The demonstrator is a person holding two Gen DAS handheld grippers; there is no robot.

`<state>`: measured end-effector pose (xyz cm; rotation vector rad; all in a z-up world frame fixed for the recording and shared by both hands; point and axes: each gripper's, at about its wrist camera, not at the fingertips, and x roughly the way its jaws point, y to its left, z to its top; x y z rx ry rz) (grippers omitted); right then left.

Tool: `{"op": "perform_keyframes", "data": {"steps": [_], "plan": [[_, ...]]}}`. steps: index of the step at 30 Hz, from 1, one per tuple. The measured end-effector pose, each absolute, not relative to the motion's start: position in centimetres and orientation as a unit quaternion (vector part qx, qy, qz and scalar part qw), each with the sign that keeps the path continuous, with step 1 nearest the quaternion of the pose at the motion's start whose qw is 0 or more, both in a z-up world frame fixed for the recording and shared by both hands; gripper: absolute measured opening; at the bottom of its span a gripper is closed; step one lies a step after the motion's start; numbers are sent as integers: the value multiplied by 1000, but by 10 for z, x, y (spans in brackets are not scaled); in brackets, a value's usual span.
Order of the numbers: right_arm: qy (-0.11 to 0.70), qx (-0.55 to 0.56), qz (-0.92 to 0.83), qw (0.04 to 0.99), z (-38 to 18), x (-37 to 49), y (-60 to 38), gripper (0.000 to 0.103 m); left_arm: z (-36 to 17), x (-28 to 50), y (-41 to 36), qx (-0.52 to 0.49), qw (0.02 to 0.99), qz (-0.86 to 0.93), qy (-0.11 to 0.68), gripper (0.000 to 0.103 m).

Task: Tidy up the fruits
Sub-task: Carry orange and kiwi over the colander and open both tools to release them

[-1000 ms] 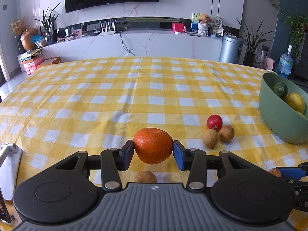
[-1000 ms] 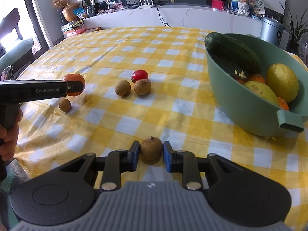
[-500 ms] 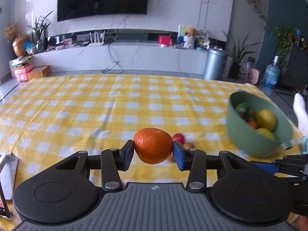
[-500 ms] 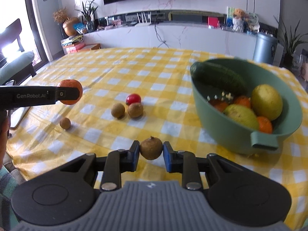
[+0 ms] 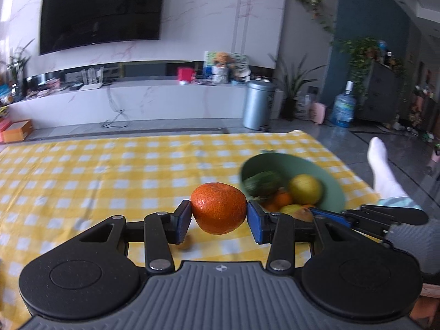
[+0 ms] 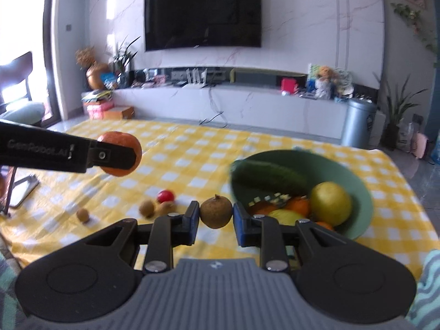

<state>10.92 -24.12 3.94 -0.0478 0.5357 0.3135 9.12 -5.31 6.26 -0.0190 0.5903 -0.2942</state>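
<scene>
Two fruits are in your claws at once. Your left gripper [image 5: 219, 218] is clamped on the orange mandarin [image 5: 219, 208], its blue pads pressed to either side of the peel. Your right gripper [image 6: 216, 218] is pinched tight on a small brown fruit [image 6: 216, 211].

A second ago both claws sat low over the yellow checked tablecloth [image 5: 110, 170], with the loose fruit just ahead of the left one. Now both have risen and swung, so the cloth lies well below your fingers and the green bowl [image 6: 360, 192] has come round to just beyond and right of each claw. From the left view the bowl [image 5: 334, 187] sits immediately past the mandarin, with your right gripper [image 5: 327, 216] reaching in beside it.

That reads as the carry stage: both picks look secure, and what remains is to bring each fruit over the rim and let go, one at a time so the claws don't collide.

Left of your right claw and farther out, a red fruit [image 6: 165, 195] and three more small brown ones [image 6: 146, 208] wait on the cloth. Inside the bowl lie a cucumber [image 6: 271, 177], a yellow fruit [image 6: 331, 203] and some orange pieces.
</scene>
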Motion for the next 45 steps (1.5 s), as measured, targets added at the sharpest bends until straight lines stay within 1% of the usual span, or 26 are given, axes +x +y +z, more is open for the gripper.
{"op": "perform_keyframes", "data": {"steps": [10,15,19,28,39,45], "plan": [[247,25,96,964,51,125,-297,23,68,123,-108,-10,926,-219,307,49],[257,32,81,962,52,138,-313,23,64,148,-127,-18,914,-242,326,49],[271,17,71,960,50,149,-318,23,56,165,-143,-15,905,-251,343,49],[321,-49,73,943,36,181,-312,23,30,192,-151,-11,881,-259,395,49],[367,-41,77,926,22,191,-305,23,6,204,-154,-7,865,-260,429,49],[385,-32,78,919,17,194,-306,23,7,204,-154,-9,865,-263,426,50]]}}
